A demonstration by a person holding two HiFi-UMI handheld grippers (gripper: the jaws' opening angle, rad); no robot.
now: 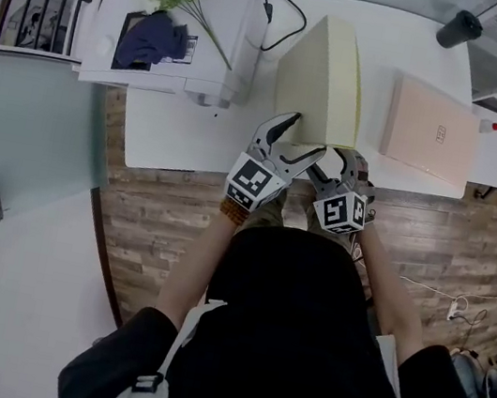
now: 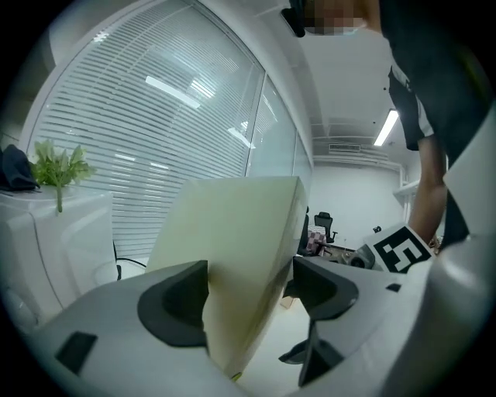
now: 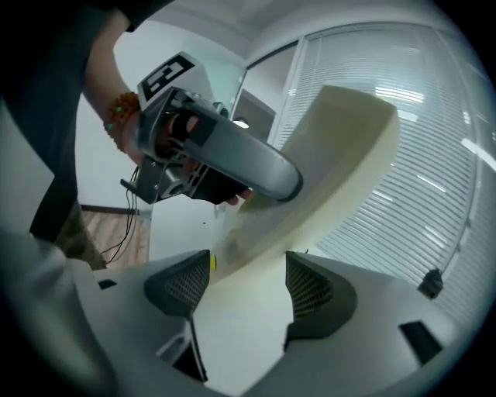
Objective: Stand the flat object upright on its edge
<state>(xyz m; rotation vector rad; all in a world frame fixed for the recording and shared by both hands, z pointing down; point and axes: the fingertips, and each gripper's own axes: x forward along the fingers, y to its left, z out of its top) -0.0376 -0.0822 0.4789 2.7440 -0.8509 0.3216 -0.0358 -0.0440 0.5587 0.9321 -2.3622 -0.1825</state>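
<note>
While the cream slab [image 1: 322, 78] leans on its edge, our left gripper [image 2: 249, 291] and right gripper [image 3: 248, 285] both have jaws apart. A dark cloth [image 1: 151, 38] lies on the white box [image 1: 225, 18].

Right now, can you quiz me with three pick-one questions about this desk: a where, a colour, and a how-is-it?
1. Where is the pink box? A on a chair; B flat on the white table; C held in a gripper.
2. What colour is the slab between the jaws of the left gripper? A pale yellow; B red; C black.
3. How is that slab? A lying flat; B tilted up; C folded.
Answers: B, it lies on the tabletop beside the slab; A, both gripper views show that colour; B, it leans between open jaws.
</note>
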